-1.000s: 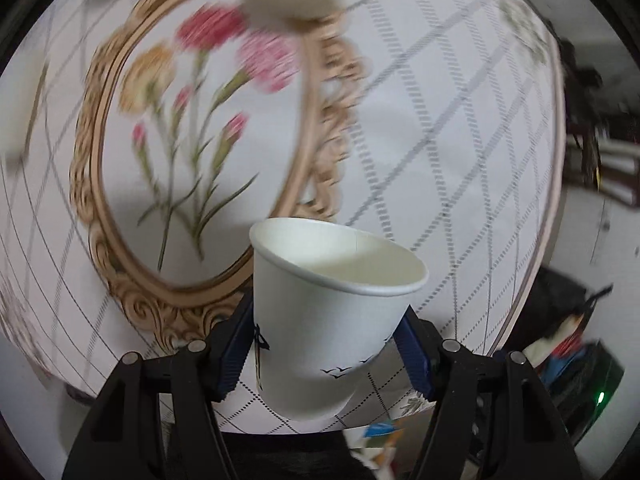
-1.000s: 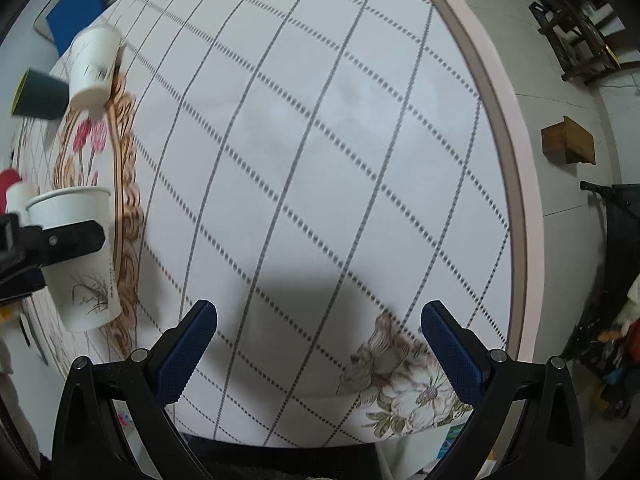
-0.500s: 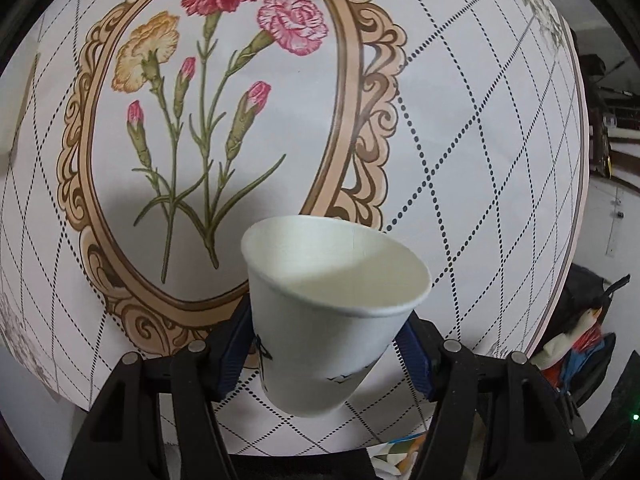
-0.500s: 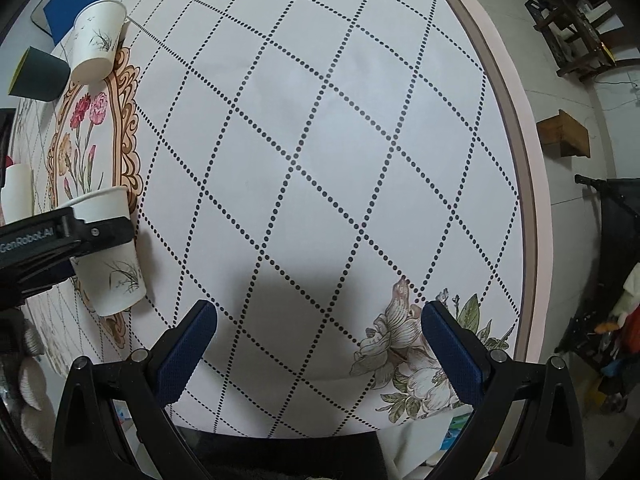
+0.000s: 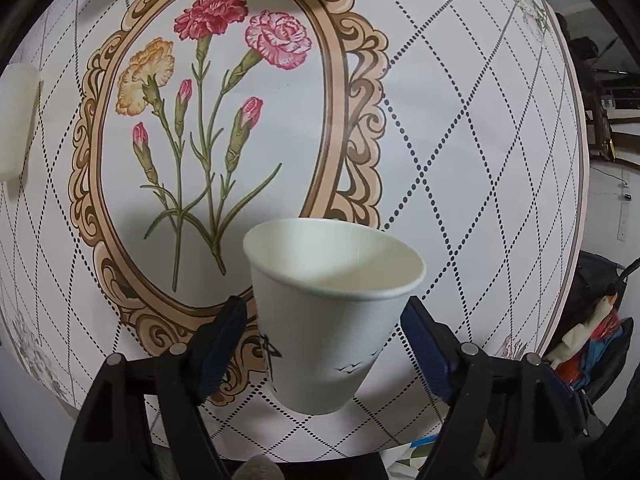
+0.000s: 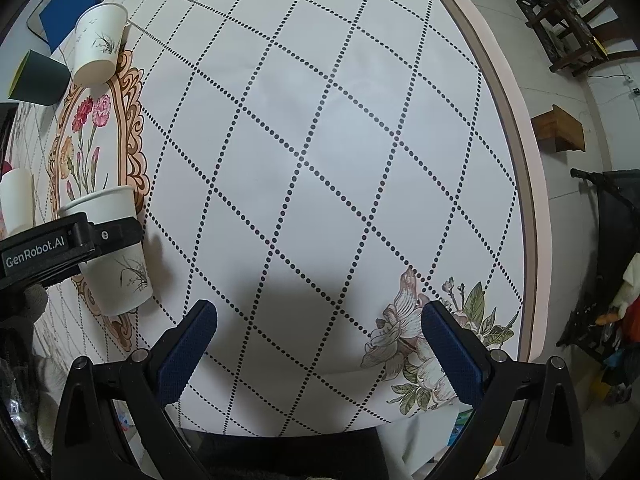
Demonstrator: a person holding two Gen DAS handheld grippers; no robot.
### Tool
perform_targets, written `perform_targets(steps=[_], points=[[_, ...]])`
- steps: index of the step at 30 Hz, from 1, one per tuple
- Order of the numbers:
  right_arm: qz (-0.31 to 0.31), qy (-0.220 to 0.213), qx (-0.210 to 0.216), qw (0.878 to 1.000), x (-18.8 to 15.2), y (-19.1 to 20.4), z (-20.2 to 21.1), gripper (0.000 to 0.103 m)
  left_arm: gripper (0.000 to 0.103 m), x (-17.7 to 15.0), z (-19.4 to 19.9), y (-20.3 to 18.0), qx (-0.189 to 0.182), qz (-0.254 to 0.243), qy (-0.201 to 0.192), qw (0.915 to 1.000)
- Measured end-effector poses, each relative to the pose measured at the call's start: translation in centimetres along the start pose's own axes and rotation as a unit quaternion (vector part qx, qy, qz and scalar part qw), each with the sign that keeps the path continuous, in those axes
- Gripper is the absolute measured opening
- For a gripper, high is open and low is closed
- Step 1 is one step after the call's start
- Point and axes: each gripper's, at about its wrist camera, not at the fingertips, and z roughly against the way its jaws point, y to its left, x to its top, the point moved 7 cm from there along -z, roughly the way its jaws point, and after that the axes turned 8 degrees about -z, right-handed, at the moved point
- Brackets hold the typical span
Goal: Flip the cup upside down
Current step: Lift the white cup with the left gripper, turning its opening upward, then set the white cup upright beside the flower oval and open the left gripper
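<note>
Lower now than a second ago, the paper cup (image 5: 328,320) sits mouth-up, pinched by the left gripper (image 5: 324,344) above the floral tablecloth (image 5: 460,140); no flip yet; the right gripper (image 6: 318,344) hangs spread, empty.

Showing are two white paper cups (image 6: 116,252) (image 6: 98,47), one dark green cup (image 6: 38,80) and one white cylinder (image 6: 17,200).

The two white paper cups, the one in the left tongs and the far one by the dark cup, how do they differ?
The held cup is off the table, mouth up, clamped by the left tongs. The far cup stands free, mouth down, beside the dark cup. Both are white paper with ink-style prints.
</note>
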Motion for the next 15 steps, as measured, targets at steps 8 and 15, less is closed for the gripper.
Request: perform_targets(steps=[8,15], points=[[0.001,-0.005,0.005,1.0,-0.9,0.3,0.7,0.103,0.085,-1.6,2.5,-1.3,0.001,-0.009,-0.029,0.9995],[0.013,-0.016,0.029,0.999,-1.5,1.6,3.0,0.103,0.085,-4.5,7.7,0.5,0.043,-0.022,-0.099,0.9939]])
